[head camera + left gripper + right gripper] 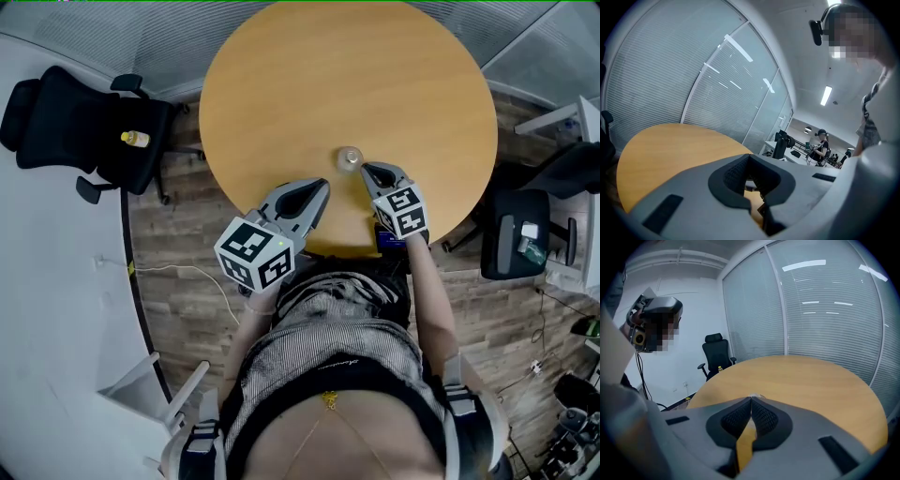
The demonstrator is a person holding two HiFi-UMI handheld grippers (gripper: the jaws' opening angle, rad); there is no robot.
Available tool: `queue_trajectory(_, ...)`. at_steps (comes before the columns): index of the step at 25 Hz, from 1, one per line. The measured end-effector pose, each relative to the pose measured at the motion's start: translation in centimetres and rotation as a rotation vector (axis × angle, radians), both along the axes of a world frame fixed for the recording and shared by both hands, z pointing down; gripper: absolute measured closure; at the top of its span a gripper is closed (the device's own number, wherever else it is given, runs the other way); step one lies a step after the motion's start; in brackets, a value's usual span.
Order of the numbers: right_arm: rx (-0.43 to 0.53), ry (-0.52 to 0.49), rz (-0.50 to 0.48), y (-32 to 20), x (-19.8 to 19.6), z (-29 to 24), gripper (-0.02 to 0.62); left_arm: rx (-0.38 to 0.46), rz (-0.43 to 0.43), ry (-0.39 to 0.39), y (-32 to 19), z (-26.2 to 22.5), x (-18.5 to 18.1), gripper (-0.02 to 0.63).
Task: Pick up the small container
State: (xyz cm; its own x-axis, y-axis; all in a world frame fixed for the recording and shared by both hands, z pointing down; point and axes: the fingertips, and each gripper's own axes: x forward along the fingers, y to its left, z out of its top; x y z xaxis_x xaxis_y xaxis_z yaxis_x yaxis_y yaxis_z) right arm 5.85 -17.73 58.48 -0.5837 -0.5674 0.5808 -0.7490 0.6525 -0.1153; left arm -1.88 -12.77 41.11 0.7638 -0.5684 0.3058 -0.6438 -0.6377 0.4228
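The small container [349, 157], a clear round pot, stands on the round wooden table [347, 84] near its front edge. My right gripper [365, 169] is just right of it and slightly nearer me, jaws shut with nothing between them. In the right gripper view the shut right gripper [751, 398] points along the tabletop, and the container's rim [754, 395] just peeks over its tips. My left gripper [323, 185] hovers at the table's front edge, left of the container and apart from it. Its tips meet in the left gripper view [749, 156] and hold nothing.
A black office chair [84, 127] with a small yellow bottle [135, 139] on its seat stands left of the table. Another dark chair [520, 234] is at the right. Glass walls with blinds [825, 310] ring the far side. A person [820, 146] stands far back.
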Motion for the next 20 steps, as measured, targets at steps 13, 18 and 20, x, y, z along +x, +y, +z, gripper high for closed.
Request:
queue_trajectory(13, -0.061, -0.001, 0.028, 0.1, -0.7, 2.4, 0.575, -0.013, -0.005, 0.003, -0.3, 0.5, -0.5, 0.601)
queue_trajectory(18, -0.076, 0.025, 0.032, 0.1, -0.5, 2.8, 0.575, -0.021, -0.007, 0.002, -0.4, 0.6, -0.7, 0.601)
queue_trajectory(20, -0.080, 0.034, 0.040, 0.2, -0.4, 3.1, 0.575, -0.027, -0.007, 0.001, -0.3, 0.8, -0.7, 0.601)
